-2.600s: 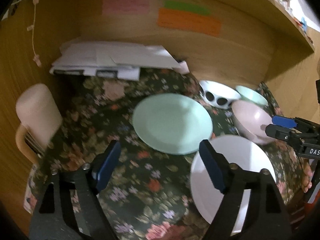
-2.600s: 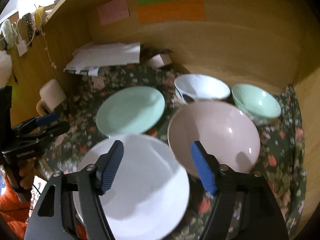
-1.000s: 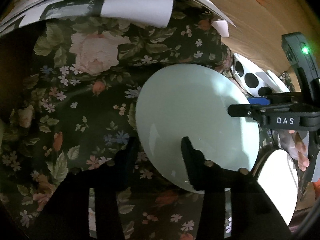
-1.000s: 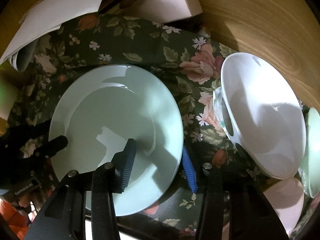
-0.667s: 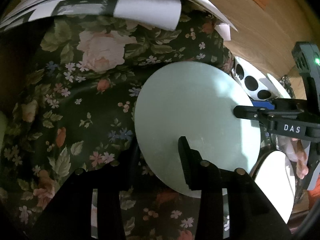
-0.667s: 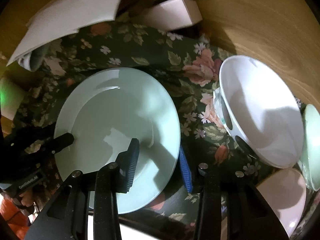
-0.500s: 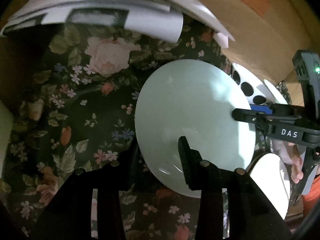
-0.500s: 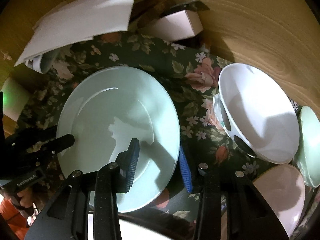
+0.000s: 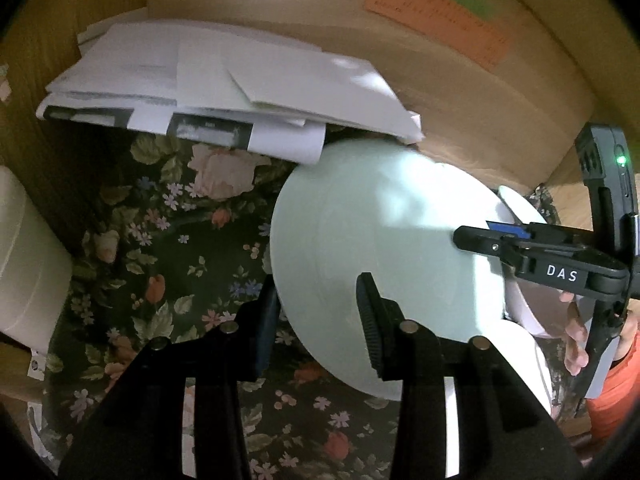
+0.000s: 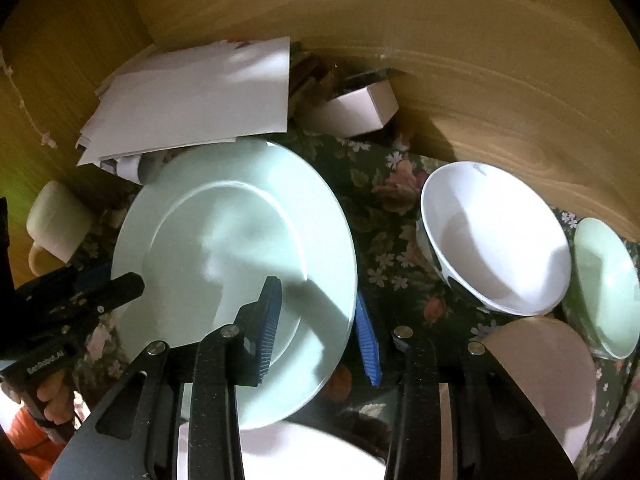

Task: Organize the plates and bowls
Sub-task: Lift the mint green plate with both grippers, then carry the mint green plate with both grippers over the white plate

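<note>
- Both grippers pinch the mint plate (image 10: 232,248) by opposite rims; it's lifted & tilted above the floral cloth (image 9: 160,248).
- Left gripper (image 9: 316,316): jaws clamped on plate's near-left rim, one finger under, one on top face. Plate spreads ahead & to the right of its fingers.
- Right gripper (image 10: 318,320): jaws clamped on plate's right rim, left blue pad on top face, right blue pad just off the edge below. Plate spreads ahead-left of its fingers.
- Left view only: cream mug's side (image 9: 28,264), well left of fingers; orange note (image 9: 436,28) on wood back wall, far ahead; right gripper seen side-on (image 9: 480,236) at plate's far rim, "DAS" on it, person's fingers behind it.
- Right view only: white bowl (image 10: 496,240) ahead-right of fingers, spots on its outside; mint bowl (image 10: 604,288) just beside it, far right; pink bowl (image 10: 548,384) right of right finger, close; small white box (image 10: 352,108) far ahead; left gripper (image 10: 80,304) at plate's left rim, hand under it.
- Both views: paper stack (image 9: 224,92) far ahead, plate's far edge reaches under/near it; white plate (image 10: 288,456) low, beneath the fingers, partly hidden by mint plate.
- Pose: both grippers point fwd & downward from near side, roughly level w/ each other, converging on plate from either side. Right gripper's hand at its handle; wrist not clear.
</note>
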